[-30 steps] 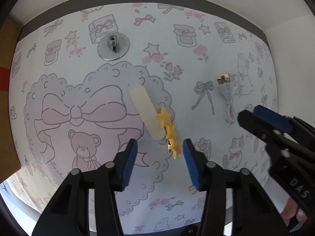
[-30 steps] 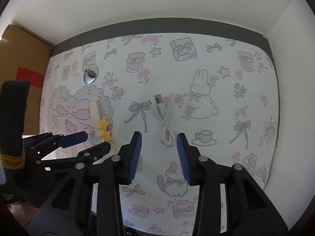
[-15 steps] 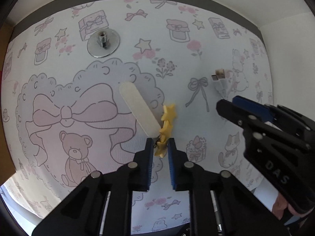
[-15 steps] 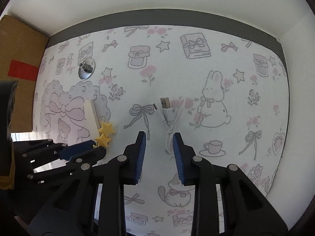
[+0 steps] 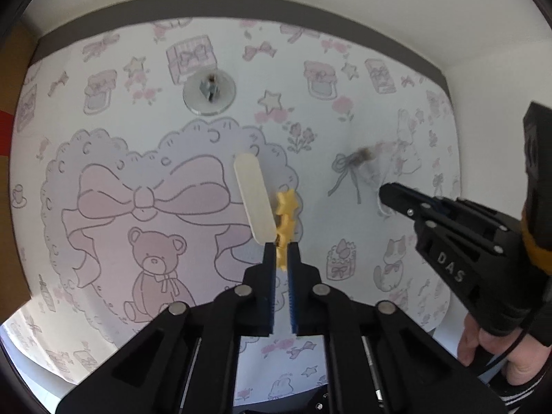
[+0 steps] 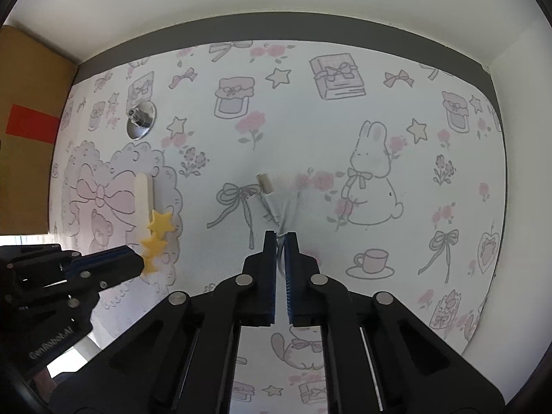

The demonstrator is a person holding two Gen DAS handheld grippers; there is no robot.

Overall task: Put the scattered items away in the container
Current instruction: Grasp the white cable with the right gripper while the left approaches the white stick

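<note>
A hair clip with yellow stars [image 5: 286, 219] and a cream oblong strip [image 5: 253, 200] sticks out from my left gripper [image 5: 282, 250], whose jaws are closing and pinch its lowest star. In the right wrist view the same star clip [image 6: 159, 227] shows at the left gripper [image 6: 139, 262]. My right gripper [image 6: 281, 238] has its jaws closing on a looped white USB cable [image 6: 272, 207], pads pressing on the strands. The cable's plug [image 6: 265, 183] points away from the gripper. In the left wrist view the right gripper [image 5: 384, 191] is on the right and the plug [image 5: 362, 154] is blurred.
A metal disc with an upright bolt [image 5: 209, 91] lies on the patterned mat [image 5: 138, 138] at the back left; the disc [image 6: 140, 122] also shows in the right wrist view. A cardboard box with red tape [image 6: 31, 138] stands at the mat's left edge. White walls border the back and right.
Both grippers have gone from open to shut, the left on the star clip, the right on the white cable. The cable's plug has shifted and blurs.
</note>
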